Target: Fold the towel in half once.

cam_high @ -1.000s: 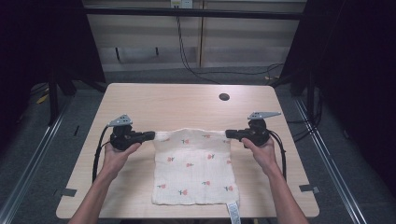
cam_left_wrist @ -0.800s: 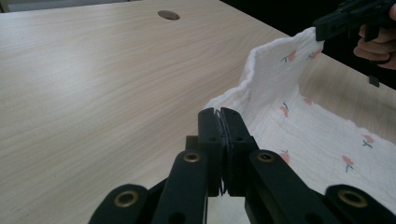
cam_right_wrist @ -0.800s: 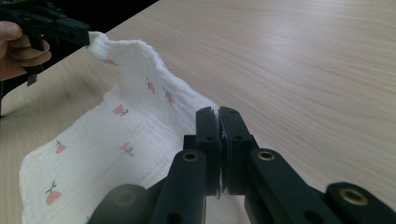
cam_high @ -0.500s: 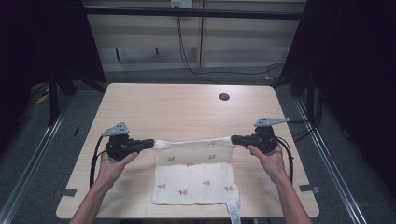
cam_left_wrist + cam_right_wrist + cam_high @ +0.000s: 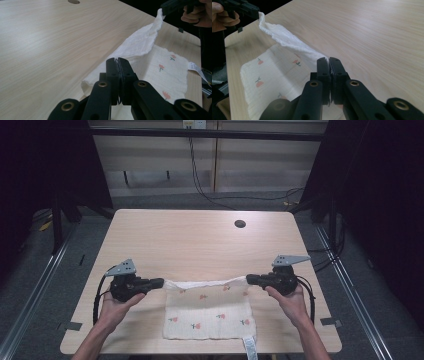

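We hold white flower-printed muslin cloth (image 5: 210, 310) at lower centre of pale wooden table (image 5: 200, 240) | left gripper (image 5: 159, 282) and right gripper (image 5: 250, 279) each clamp a far corner | lifted edge runs left-right between us; near hem lies below, equally close to both hands

Left gripper (image 5: 159, 282) and right gripper (image 5: 250, 279) pinching cloth (image 5: 209, 312) corners, table (image 5: 190, 245)

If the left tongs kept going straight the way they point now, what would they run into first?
Probably the right tongs. The left tongs point across the table along the lifted edge of the cloth that both grip, though depth is hard to judge.
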{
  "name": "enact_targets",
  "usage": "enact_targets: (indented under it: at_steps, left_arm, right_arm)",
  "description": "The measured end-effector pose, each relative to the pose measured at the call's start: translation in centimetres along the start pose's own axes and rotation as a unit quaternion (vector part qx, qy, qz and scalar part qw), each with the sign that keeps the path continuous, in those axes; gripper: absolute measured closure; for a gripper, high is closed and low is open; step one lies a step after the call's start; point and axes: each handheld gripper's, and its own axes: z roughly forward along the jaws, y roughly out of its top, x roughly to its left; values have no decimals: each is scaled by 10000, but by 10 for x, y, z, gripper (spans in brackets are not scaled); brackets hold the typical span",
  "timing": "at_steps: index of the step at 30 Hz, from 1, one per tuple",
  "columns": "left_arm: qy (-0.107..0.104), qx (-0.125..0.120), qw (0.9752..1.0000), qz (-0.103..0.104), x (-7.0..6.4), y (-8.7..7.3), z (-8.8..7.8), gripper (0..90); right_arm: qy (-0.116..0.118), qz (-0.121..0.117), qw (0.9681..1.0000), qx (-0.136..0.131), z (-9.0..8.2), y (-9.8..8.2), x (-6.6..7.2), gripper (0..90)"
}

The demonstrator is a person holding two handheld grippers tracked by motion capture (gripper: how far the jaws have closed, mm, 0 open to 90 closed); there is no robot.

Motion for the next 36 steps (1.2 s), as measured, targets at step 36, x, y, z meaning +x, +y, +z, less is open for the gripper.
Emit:
enact_targets:
  at_steps: [36]
  left_arm:
    - [-204, 500, 9984, 145, -30, -33, -8, 883]
  right_arm:
    - [178, -182, 9990, 381, -18, -37, 36, 880]
